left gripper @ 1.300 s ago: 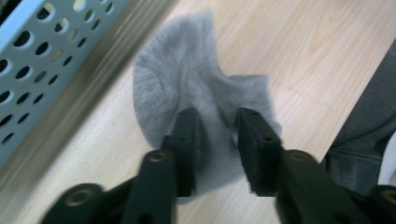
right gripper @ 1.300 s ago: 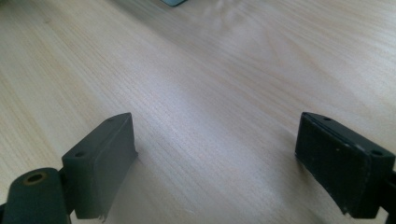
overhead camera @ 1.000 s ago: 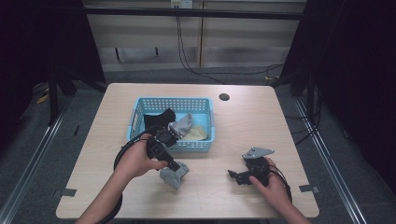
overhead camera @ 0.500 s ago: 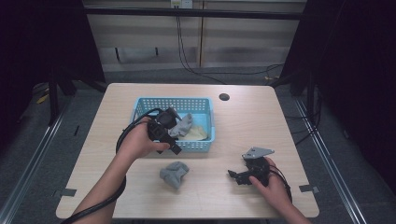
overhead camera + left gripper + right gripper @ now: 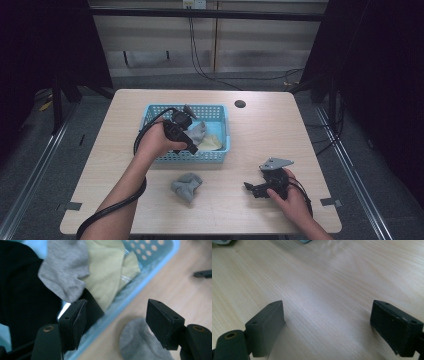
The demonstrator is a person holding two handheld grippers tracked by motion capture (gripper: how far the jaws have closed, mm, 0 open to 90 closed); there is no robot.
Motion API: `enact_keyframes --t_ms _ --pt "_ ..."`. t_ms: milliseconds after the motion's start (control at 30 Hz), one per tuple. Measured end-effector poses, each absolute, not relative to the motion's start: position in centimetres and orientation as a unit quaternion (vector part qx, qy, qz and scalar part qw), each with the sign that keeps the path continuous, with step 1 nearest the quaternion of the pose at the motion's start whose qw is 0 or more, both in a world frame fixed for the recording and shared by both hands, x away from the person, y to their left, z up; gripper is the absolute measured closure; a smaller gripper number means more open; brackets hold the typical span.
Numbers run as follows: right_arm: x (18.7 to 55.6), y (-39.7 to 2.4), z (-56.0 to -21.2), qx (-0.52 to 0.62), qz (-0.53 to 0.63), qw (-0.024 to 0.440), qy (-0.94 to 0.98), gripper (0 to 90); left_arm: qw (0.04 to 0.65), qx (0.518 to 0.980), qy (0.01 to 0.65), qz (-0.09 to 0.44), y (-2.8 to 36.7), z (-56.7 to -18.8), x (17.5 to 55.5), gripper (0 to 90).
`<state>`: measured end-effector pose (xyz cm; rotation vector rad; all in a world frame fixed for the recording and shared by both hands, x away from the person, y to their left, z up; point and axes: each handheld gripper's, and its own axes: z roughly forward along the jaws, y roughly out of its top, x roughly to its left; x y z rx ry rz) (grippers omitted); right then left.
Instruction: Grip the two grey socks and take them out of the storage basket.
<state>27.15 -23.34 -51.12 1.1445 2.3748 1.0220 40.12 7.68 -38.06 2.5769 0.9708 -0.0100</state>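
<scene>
Lying crumpled on the table point(image 5: 300, 130), a grey sock point(image 5: 186, 185).

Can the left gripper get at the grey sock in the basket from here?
Probably yes: the left gripper is open over the basket's near edge, the grey sock lies uncovered just ahead.

no readable text, no labels, no brands, no numbers, no signs on anything
</scene>
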Motion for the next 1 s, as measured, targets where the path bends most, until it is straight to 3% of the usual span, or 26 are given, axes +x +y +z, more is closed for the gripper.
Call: enact_keyframes --t_ms 867,1000 --pt "27.2 -23.3 -51.1 0.399 0.358 0.156 0.83 11.6 0.199 0.877 0.437 0.027 8.4 -43.7 45.3 33.4" --pt "27.2 -23.3 -51.1 0.399 0.359 0.156 0.83 11.6 0.191 0.874 0.447 0.024 8.7 -44.7 45.7 37.7"
